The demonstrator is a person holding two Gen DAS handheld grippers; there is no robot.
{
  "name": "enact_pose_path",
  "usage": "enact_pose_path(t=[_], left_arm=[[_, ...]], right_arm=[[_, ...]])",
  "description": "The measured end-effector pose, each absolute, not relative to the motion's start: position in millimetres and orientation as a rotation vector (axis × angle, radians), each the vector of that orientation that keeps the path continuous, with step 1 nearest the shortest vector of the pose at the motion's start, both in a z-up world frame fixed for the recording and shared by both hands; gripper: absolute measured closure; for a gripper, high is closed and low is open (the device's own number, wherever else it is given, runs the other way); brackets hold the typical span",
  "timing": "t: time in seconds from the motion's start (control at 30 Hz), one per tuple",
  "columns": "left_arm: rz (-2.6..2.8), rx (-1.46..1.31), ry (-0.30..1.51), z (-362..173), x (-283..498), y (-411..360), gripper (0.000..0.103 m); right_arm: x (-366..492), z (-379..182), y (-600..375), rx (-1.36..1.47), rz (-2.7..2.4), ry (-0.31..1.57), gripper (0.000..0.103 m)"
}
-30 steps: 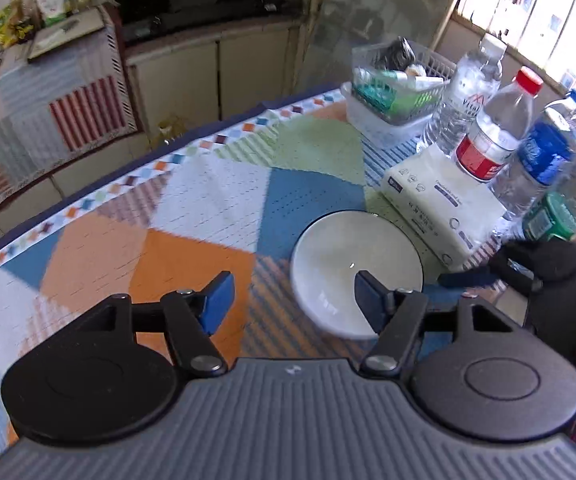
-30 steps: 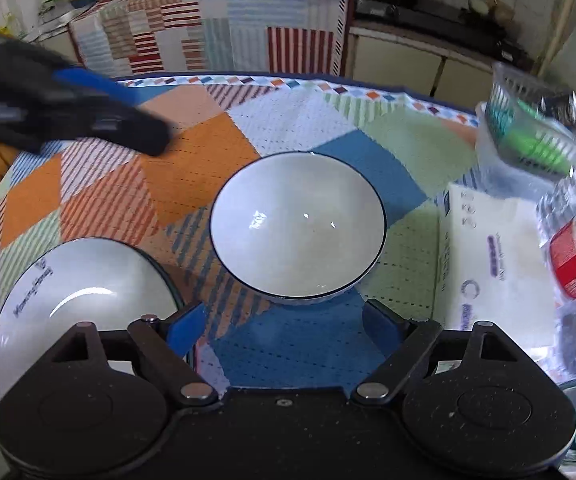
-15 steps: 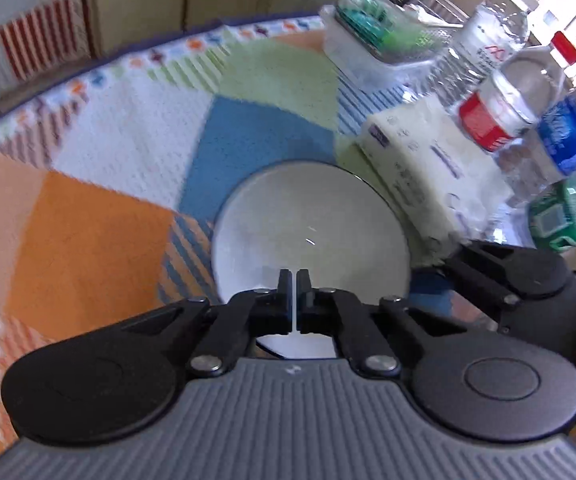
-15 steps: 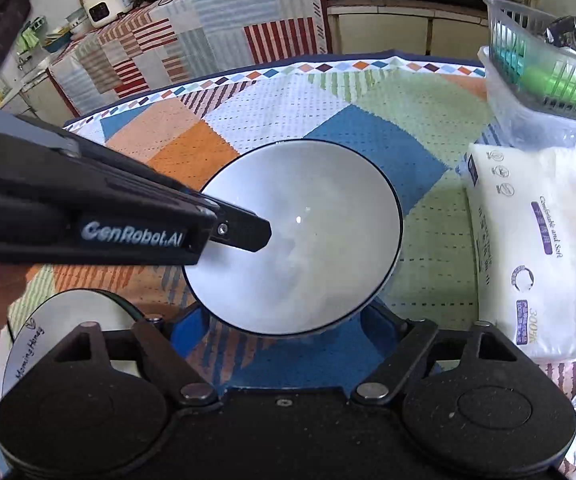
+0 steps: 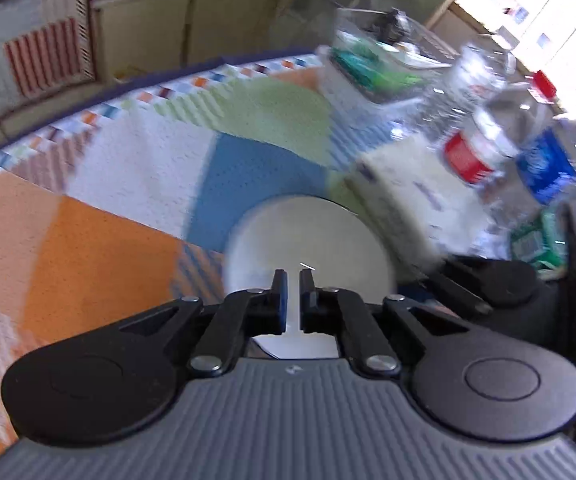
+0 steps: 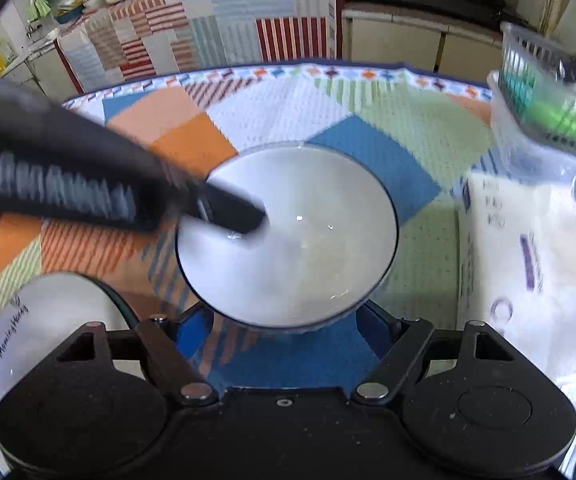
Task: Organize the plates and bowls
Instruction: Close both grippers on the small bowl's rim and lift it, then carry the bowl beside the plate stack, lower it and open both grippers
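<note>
Covering the tabletop [image 6: 288,108], a patchwork cloth [image 5: 128,184] in orange, blue, green and white fills both views. Tissue pack [image 6: 527,264] lies at 3 o'clock of the bowl in the right view, near it. Basket [image 6: 543,120] with green stuff sits at 1 o'clock near the far edge, blurred. Bottles [image 5: 483,136] stand at 2 o'clock in the left view, behind the pack, motion-blurred.

Bowl [image 6: 288,236], white with dark rim, sits mid-cloth. Plate [image 6: 48,320], white with lettering, lies at 8 o'clock of the bowl, partly hidden by the right claw's body.

Left claw [image 5: 291,300]: nearly closed, narrow gap, pinching the bowl's near rim; bowl [image 5: 307,240] just ahead of its fingers. In the right view it reaches in from 9 o'clock, blurred, tip over the bowl's left rim [image 6: 228,212].

Right claw [image 6: 288,328]: spread wide, blue fingers [image 6: 192,332] flanking the bowl's near side low down; contact with the bowl can't be told, holding nothing clearly.
</note>
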State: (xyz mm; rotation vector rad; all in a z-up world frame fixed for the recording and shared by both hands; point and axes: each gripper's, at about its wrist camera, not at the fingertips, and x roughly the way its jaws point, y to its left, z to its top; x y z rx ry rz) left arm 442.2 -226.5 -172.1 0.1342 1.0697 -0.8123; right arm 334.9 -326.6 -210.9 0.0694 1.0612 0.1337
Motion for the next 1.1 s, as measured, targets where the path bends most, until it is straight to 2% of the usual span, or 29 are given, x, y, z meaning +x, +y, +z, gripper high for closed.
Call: enact_pose_path(t=[0.1,0.37,0.57,0.67,0.77,0.8,0.83,0.87,0.9,1.1], left_arm=[[-0.775,0.085,1.077,-178,455,-218,0.072],[-0.806,-0.005,1.065,-180,458,-211,0.06],[-0.753,0.038,0.955,-158,446,-201,0.042],[-0.706,0.088,0.978,-166,451,-205,0.041],[-0.677,0.11,1.035,-188,457,-207,0.048],[-0.674,0.107,1.051,-196,457,-209,0.064],[-0.673,0.095,1.077,-205,459,-210,0.073],[-0.677,0.076,1.111,-214,460,-212,0.089],[-0.686,0.043,1.134,-221,460,-211,0.094],[-0.684,0.081,1.135,-212,459,-198,0.093]], right_arm=[[334,-215,-329,0.072,0.132,1.061,0.021],[338,-212,-330,0.074,0.155,1.065,0.021],[337,-218,-328,0.059,0.155,1.072,0.021],[336,-219,-330,0.081,0.16,1.071,0.021],[334,-220,-329,0.077,0.16,1.057,0.021],[334,-221,-329,0.081,0.159,1.054,0.021],[334,-221,-329,0.086,0.159,1.052,0.021],[335,-221,-329,0.086,0.163,1.05,0.021],[336,-221,-328,0.084,0.171,1.045,0.021],[342,-214,-316,0.039,0.195,1.042,0.02]])
